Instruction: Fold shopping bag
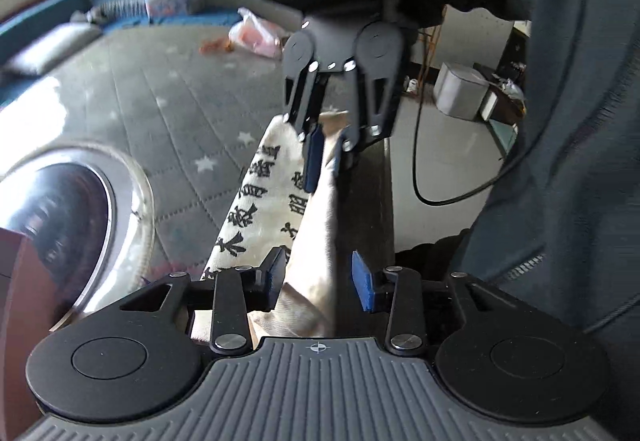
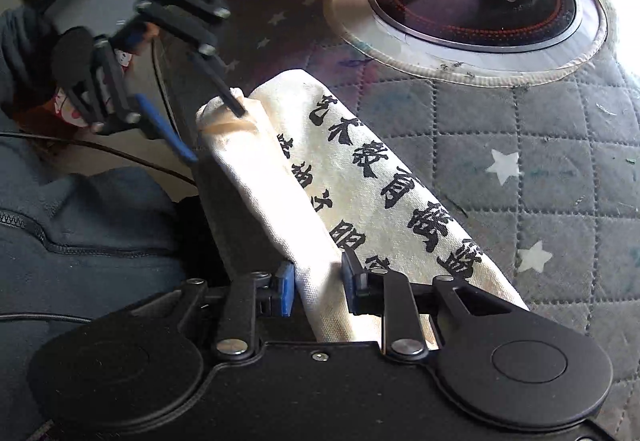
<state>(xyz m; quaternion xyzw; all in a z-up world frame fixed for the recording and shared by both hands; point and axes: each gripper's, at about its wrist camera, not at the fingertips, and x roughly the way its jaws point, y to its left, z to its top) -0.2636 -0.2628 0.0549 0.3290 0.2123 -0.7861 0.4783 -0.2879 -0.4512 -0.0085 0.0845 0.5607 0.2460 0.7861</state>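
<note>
Canvas shopping bag point(image 2: 320, 181) w/ black lettering, both ends pinched: left gripper point(image 1: 318, 277) & right gripper point(image 2: 318, 277), contents unseen.

Each camera sits low behind its own jaws, close over the bag point(image 1: 308, 241). The left view faces the right gripper point(image 1: 326, 157); the right view faces the left gripper point(image 2: 208, 129). Both share the bag and quilted tabletop point(image 2: 520, 145).
</note>
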